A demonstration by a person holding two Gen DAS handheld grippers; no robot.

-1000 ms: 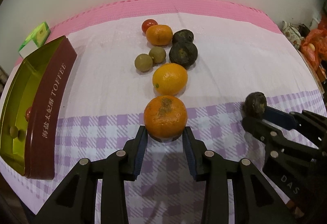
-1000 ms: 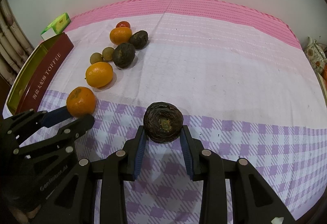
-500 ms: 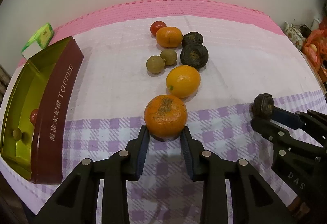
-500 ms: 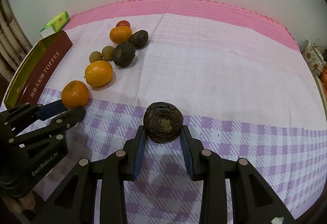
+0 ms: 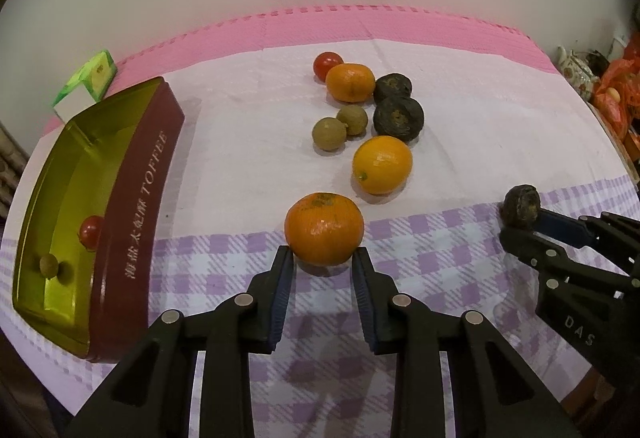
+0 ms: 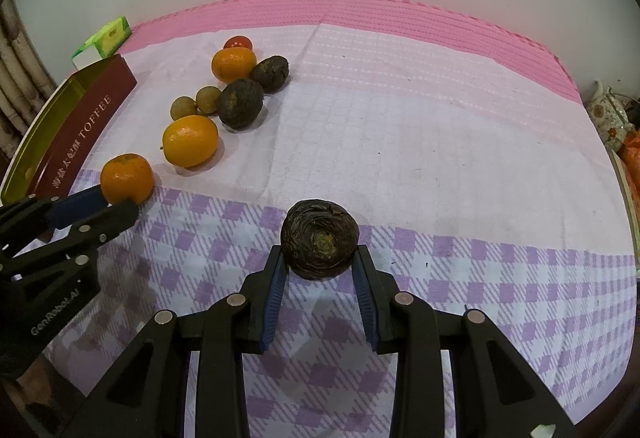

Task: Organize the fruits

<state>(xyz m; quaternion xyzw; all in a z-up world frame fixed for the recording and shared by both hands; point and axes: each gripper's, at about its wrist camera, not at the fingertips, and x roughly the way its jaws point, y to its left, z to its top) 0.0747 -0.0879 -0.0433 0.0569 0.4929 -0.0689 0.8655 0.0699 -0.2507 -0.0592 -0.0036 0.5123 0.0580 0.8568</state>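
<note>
Left gripper [image 5: 323, 258] jaws clamp tangerine [image 5: 324, 228]; right gripper [image 6: 320, 258] jaws clamp dark fruit [image 6: 319, 244]

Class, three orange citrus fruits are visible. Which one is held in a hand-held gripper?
The nearest orange fruit, clamped in the left hand-held gripper; the other two lie free on the cloth.

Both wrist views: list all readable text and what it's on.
"TOFFEE": maroon side of the tin, after a line of Chinese characters too small to read surely.
"DAS": body of the right gripper; the rest is cut off.
"GenRobot.AI": body of the left gripper.
Green box: print too blurred to read.
</note>
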